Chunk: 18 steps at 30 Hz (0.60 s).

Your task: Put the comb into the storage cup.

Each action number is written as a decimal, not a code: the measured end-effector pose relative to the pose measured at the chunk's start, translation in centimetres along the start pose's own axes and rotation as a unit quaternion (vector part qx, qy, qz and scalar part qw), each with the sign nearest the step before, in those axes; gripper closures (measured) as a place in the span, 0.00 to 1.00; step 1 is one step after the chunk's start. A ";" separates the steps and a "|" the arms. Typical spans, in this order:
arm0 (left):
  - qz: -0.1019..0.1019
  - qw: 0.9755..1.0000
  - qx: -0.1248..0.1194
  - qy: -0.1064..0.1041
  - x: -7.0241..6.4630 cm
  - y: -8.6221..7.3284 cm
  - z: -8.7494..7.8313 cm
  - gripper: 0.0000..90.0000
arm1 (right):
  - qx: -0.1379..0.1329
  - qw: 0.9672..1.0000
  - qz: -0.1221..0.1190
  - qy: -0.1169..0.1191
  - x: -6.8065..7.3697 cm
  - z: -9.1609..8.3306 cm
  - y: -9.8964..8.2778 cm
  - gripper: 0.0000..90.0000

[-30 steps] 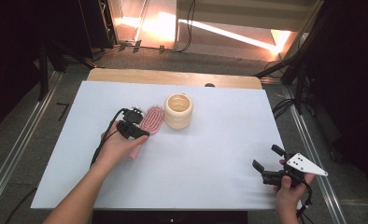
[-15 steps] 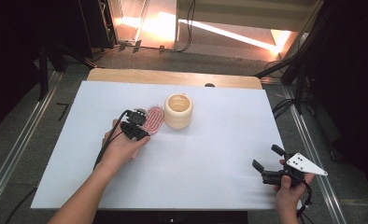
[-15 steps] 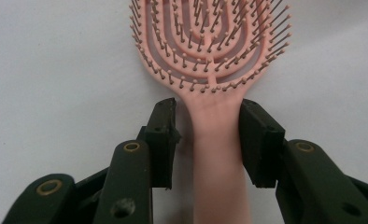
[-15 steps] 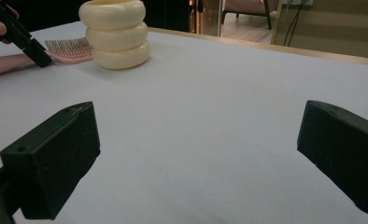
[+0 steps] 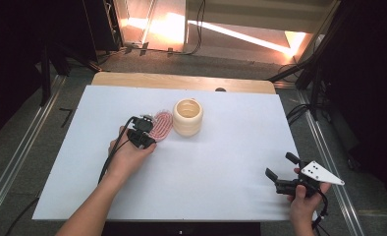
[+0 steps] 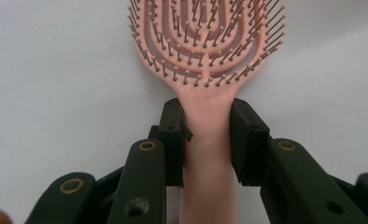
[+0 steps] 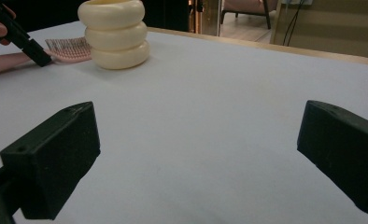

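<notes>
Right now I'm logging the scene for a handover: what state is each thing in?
Pink plastic hairbrush: flat on the table, bristles up, handle clamped.
Cream ribbed ring-shaped holder: upright, beside the brush head, untouched.
Left tongs: just closed on the brush handle.
Right tongs: open, nothing between them.

A white tabletop (image 5: 221, 167) spans the middle of the frame. Left of centre, the left gripper (image 5: 143, 133), held in a hand (image 5: 130, 156), has just been closing its jaws on the handle of a pink plastic bristle hairbrush (image 5: 162, 124). Just right of the brush stands a cream ribbed ring-stacked cup (image 5: 187, 117). At lower right, the right gripper (image 5: 279, 169) rests with jaws spread apart.
</notes>
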<state>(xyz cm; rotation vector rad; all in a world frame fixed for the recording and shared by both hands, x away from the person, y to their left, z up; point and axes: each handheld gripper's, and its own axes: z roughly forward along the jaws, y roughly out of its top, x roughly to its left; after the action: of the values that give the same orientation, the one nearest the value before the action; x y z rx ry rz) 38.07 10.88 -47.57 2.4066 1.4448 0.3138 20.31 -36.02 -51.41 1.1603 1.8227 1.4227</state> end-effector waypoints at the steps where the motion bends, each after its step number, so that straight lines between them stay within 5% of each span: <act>1: 0.003 1.000 0.000 -0.001 0.0 0.0 0.0 0.78 | 0.001 1.000 0.001 0.000 0.0 0.0 0.0 0.00; 18: 0.015 1.000 -0.018 -0.011 0.4 -0.5 -0.2 0.79 | 0.000 1.000 0.000 -0.001 0.0 0.0 0.0 0.00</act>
<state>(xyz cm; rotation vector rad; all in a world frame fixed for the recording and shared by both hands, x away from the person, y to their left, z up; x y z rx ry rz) 37.81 11.50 -47.58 2.3973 1.3819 0.3167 20.32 -36.02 -51.41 1.1613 1.8212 1.4202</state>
